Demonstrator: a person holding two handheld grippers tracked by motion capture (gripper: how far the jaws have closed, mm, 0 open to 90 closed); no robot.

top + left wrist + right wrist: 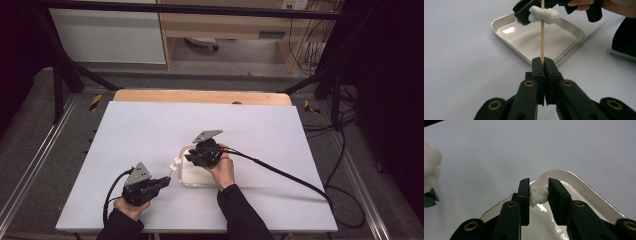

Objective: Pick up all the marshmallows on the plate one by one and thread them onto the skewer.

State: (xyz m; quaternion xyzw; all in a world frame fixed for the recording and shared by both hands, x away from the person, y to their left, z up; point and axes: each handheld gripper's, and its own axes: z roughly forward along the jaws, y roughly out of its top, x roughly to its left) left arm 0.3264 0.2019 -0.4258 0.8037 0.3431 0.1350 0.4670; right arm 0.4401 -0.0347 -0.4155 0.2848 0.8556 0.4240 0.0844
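— How do we hold our two hands at the table?

— Our left hand [131,206] sits low near the table's [150,130] near edge, forearm coming in from the bottom, with the left gripper [161,183] aimed forward and to the right at the tray [186,179]. Our right hand [223,169] lies further forward, over the tray's right side, wrist bent so that the right gripper [190,158] points leftward, its grey plate uppermost.

— What do the left tongs do?

— In the left gripper view the left gripper's [543,62] jaws are pressed together on the lower end of a thin wooden stick [542,32], which rises straight away from them over the tray [506,20].

— And the right tongs?

— In the right gripper view the right gripper [539,185] has its jaws a little apart with a white cotton wad [538,195] between them, pinched from both sides, above the tray's [599,195] corner.

— Where does the wad sit relative to the stick?

— In the left gripper view the cotton wad [544,14] is against the stick's upper part, seemingly wrapped on it, with the right gripper's jaws at its left end. Whether it is threaded through we cannot tell.

— And the tray?

— It is a shallow white metal tray lying flat on the table, between our two hands, under the wad.
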